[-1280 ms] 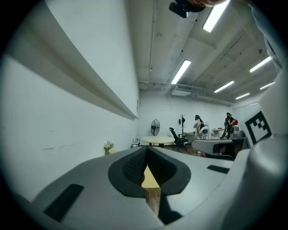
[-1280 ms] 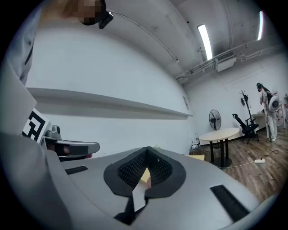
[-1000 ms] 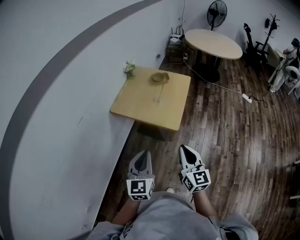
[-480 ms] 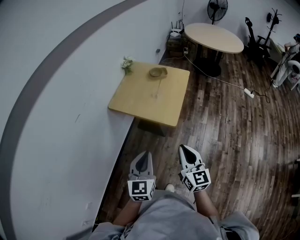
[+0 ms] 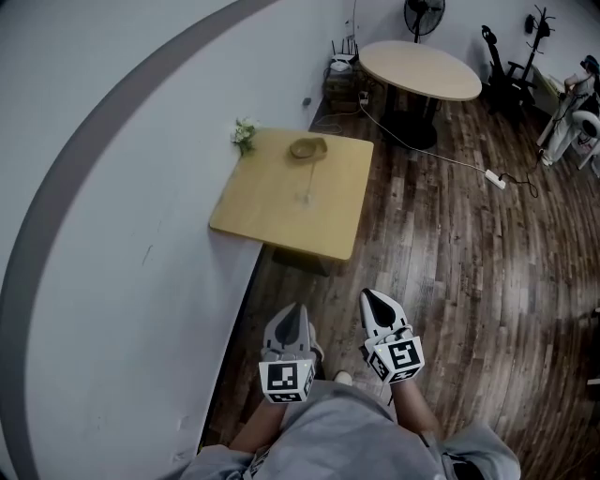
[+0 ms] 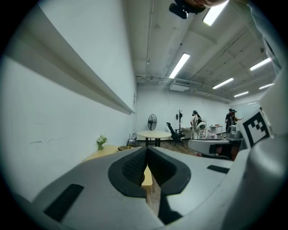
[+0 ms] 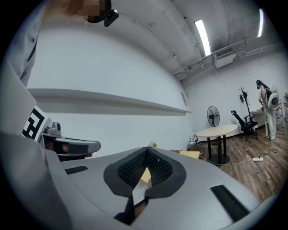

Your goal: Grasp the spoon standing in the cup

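Observation:
A square wooden table (image 5: pixel 281 211) stands against the wall, well ahead of me. On its far part lie a brownish bowl-like dish (image 5: pixel 307 148) and a thin upright item (image 5: pixel 307 194), too small to tell as a cup with a spoon. A small plant (image 5: pixel 244 134) sits at its far left corner. My left gripper (image 5: pixel 294 307) and right gripper (image 5: pixel 368 294) hang side by side over the floor in front of my body, far short of the table. Both are shut with nothing between the pads (image 6: pixel 135 166) (image 7: pixel 132 170).
A white wall with a grey band (image 5: pixel 94 169) runs along the left. Beyond the square table stand a round table (image 5: pixel 420 70), a fan (image 5: pixel 424 11) and an office chair (image 5: pixel 497 56). A cable with a power strip (image 5: pixel 495 178) crosses the wooden floor. A person (image 5: pixel 574 122) is at the far right.
The square table has drifted left and looks slightly larger in the head view. A shoe now shows beside the left gripper. Both grippers keep their place and stay shut.

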`<state>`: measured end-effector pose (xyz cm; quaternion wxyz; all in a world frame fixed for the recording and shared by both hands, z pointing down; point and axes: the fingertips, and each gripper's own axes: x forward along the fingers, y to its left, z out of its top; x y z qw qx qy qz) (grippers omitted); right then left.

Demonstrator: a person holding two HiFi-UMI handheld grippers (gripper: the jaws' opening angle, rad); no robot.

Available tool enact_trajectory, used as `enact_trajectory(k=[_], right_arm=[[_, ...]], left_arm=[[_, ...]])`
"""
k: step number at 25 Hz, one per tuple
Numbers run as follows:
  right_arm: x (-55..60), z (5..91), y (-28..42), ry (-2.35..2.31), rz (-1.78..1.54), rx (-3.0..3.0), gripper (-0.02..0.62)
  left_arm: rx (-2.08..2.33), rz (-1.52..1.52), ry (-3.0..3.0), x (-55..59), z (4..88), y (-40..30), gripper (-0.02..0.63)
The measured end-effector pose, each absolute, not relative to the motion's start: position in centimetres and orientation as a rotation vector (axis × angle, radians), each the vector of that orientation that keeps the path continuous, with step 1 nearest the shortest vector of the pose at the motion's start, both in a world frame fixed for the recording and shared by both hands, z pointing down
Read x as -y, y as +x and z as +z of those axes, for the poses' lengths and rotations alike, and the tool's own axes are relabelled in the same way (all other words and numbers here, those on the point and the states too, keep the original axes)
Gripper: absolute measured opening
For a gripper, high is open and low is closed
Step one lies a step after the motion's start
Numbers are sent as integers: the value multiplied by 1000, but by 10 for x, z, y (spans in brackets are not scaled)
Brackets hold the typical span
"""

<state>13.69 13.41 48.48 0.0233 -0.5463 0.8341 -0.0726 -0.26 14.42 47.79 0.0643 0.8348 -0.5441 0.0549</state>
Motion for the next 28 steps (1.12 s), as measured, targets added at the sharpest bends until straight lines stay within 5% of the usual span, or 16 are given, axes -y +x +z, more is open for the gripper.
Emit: enact_trajectory(k=[28], right_arm=[[94, 469, 66, -1776, -178, -2568, -2]], left_arm=[[1574, 0, 2534, 92, 467, -81, 2]])
